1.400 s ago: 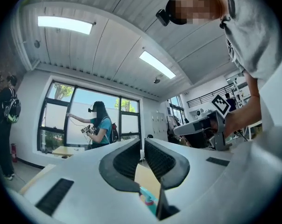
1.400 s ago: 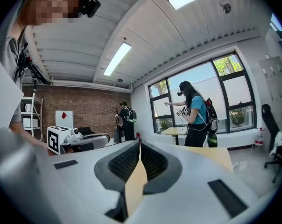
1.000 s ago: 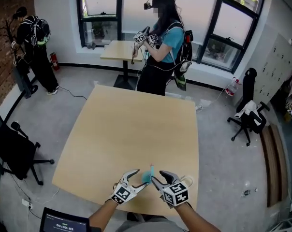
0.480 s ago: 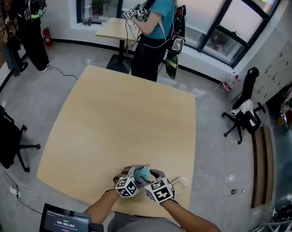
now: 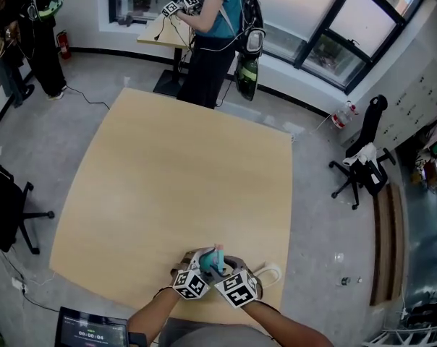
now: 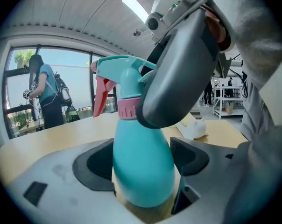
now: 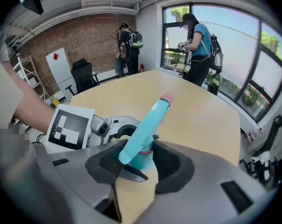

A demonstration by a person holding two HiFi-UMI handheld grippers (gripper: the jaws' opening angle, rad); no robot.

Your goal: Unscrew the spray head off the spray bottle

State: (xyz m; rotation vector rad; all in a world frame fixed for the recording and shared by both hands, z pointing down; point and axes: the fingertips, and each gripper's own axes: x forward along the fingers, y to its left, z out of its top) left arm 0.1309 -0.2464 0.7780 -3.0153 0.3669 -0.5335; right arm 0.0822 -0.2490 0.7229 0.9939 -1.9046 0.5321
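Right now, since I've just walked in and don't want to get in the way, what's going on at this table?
A person has a teal spray bottle standing at the near edge of the table. The left tool, whose jaws have just been opening, holds the bottle's body. The right tool, whose jaws have just been closing, grips the spray head. The head is still on the bottle.

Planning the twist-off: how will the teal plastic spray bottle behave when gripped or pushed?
The teal plastic spray bottle looks smooth and rounded, so it may spin when twisted. Tall, with a jutting spray head, it probably tips easily. Its opaque wall hides any fill, so weight is unclear.
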